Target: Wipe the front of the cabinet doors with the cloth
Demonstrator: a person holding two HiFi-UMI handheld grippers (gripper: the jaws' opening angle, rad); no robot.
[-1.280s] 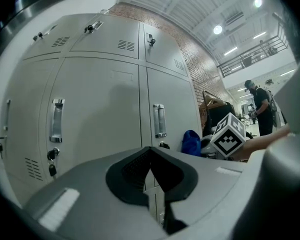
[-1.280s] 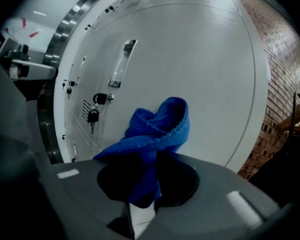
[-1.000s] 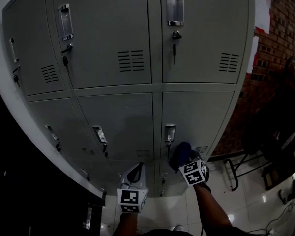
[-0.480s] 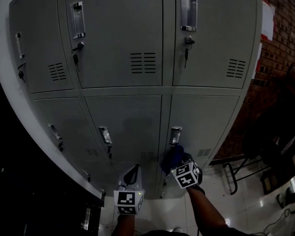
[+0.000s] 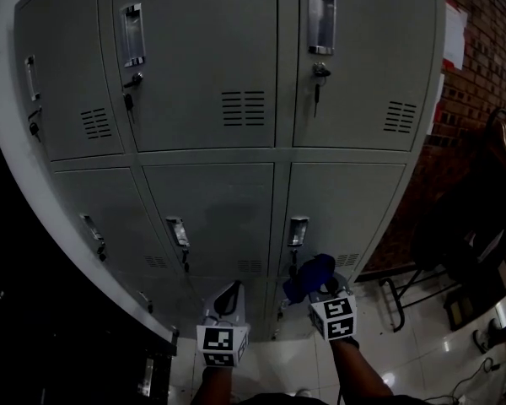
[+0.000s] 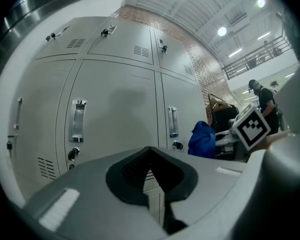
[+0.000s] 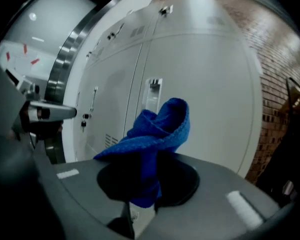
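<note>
While the right hand-held gripper [image 7: 140, 206] clamps it, the cloth [image 7: 157, 134] juts forward

left claw [image 5: 229, 295]: jaws closed together, nothing between them; tips aimed forward, away from the body.
left marker cube [image 5: 223, 345]: flat toward the head camera.
left forearm [image 5: 212, 389]: only a short length shows at the bottom edge.
right claw [image 5: 319, 287]: jaws clamped on a bunched blue cloth [image 7: 157, 131] that stands up out of them.
right marker cube [image 5: 338, 318]: tilted.
right forearm [image 5: 360, 380]: reaches up from the bottom edge.
spacing: claws side by side, apart; the right one extended further forward.
</note>
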